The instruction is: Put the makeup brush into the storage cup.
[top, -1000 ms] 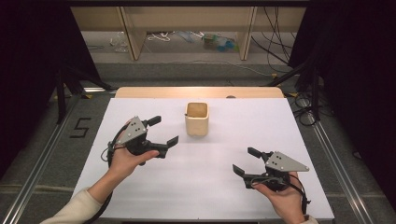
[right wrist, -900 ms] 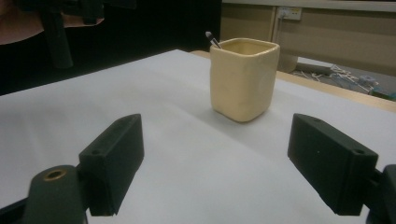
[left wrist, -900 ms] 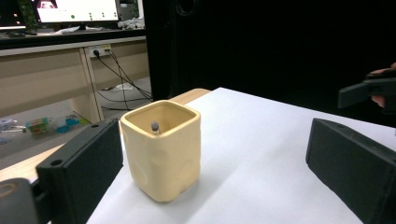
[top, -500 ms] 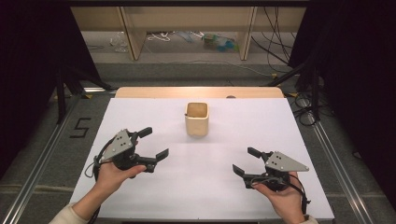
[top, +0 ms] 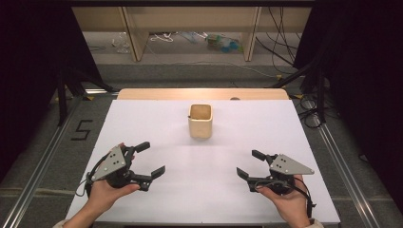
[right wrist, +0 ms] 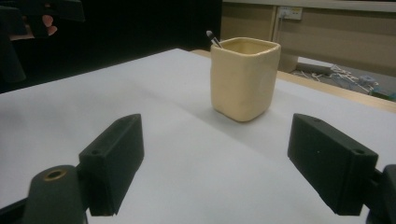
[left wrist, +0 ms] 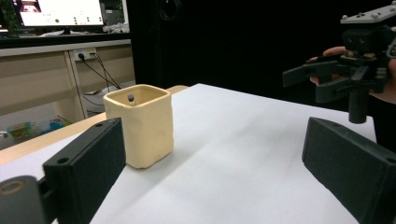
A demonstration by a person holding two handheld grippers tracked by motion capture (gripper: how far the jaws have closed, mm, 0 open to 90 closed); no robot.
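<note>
The white desk [top: 157, 128] carries one thing, a cream square-sided cup [top: 200, 121], which stands upright toward the far middle of the sheet, close to the bare wooden strip at the desk's far edge. Beyond that edge the floor [top: 199, 71] holds loose cables and some clutter between pale cabinet legs. Near the front edge, the left tool [top: 152, 159] sits in the person's left hand [top: 105, 191], with its jaws spread wide and nothing between them; it points inward and forward across the sheet. The right tool [top: 251, 164] is held by the right hand [top: 286, 203] at the other front corner, jaws likewise wide apart and empty, pointing inward toward the middle. The cup lies ahead of both tools and well apart from each, roughly between them in the side-to-side sense (a little nearer the far edge than the centre). In the left gripper view the cup [left wrist: 139, 124] stands just behind the left-hand black jaw, with the right tool farther off at the upper right. In the right gripper view the cup [right wrist: 243, 77] shows between the two jaws, farther on, and a thin dark-tipped stick [right wrist: 212, 38] leans out over its rim; what it is I cannot tell
</note>
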